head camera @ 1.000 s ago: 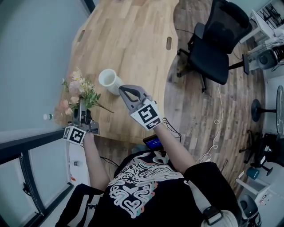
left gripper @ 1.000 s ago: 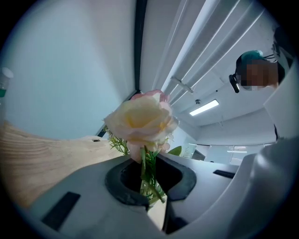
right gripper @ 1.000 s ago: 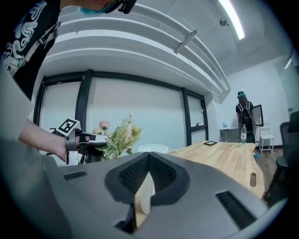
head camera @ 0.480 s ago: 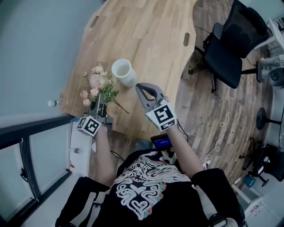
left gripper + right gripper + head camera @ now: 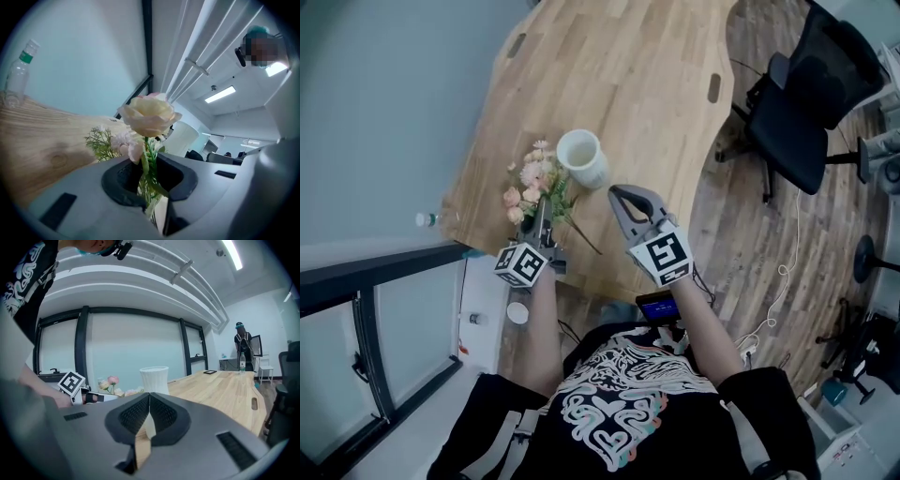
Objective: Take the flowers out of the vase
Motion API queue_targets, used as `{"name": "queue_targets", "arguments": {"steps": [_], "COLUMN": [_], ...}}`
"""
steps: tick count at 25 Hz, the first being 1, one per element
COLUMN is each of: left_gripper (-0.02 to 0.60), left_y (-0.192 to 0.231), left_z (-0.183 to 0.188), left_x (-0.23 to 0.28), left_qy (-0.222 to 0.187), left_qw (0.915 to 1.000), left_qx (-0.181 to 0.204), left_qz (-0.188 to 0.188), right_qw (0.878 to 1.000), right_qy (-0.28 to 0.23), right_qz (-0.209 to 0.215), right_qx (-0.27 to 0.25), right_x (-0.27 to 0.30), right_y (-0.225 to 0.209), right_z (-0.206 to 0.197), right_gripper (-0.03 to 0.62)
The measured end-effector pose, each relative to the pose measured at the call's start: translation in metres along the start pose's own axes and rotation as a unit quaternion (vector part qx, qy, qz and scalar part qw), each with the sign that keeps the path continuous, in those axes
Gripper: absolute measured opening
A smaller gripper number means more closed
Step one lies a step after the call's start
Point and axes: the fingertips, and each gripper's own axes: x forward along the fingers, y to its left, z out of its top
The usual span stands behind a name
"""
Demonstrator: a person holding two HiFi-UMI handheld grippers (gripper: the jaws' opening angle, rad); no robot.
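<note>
Holding flowers (image 5: 530, 178), left gripper (image 5: 542, 214), outside vase (image 5: 584, 161), perhaps touching

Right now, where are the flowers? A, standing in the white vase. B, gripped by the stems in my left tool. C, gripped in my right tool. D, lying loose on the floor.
B: the left tool is closed on the stems of the flowers, while the white vase stands beside them on the table with nothing in its mouth.

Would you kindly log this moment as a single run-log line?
left gripper: shut on flowers | right gripper: shut, empty | flowers: out of vase, beside it | vase: upright on table
</note>
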Motion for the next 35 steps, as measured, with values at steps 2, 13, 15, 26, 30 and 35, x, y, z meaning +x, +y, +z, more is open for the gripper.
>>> {"name": "queue_targets", "arguments": {"steps": [2,13,15,26,30,35], "left_gripper": [0.049,0.175,0.193,0.190,0.133,0.003], "left_y": [0.003,-0.012,-0.017,-0.041,-0.054,-0.070], "left_z": [-0.005,-0.022,-0.018,-0.001,0.001,0.015], "left_x": [0.003,0.017,0.015,0.008,0.006,0.003], "left_qy": [0.008,0.050,0.052,0.037,0.036,0.030], "left_qw": [0.9999,0.9940,0.9888,0.9767,0.9766,0.9726], "left_qx": [0.002,0.097,0.139,0.209,0.202,0.221], "left_qz": [0.006,-0.010,-0.007,-0.034,-0.064,-0.067], "right_qw": [1.000,1.000,1.000,1.000,1.000,1.000], "right_qy": [0.003,0.004,0.005,0.009,0.009,0.013], "right_qz": [-0.005,-0.013,-0.012,-0.010,-0.013,-0.015], "right_qx": [0.003,0.018,0.016,0.005,0.003,-0.008], "right_x": [0.000,0.006,0.007,0.007,0.005,0.003], "right_y": [-0.003,-0.009,-0.008,-0.007,-0.008,-0.007], "right_z": [-0.004,-0.007,-0.007,-0.003,-0.002,0.000], "right_gripper": [0.006,0.006,0.006,0.006,0.006,0.006]}}
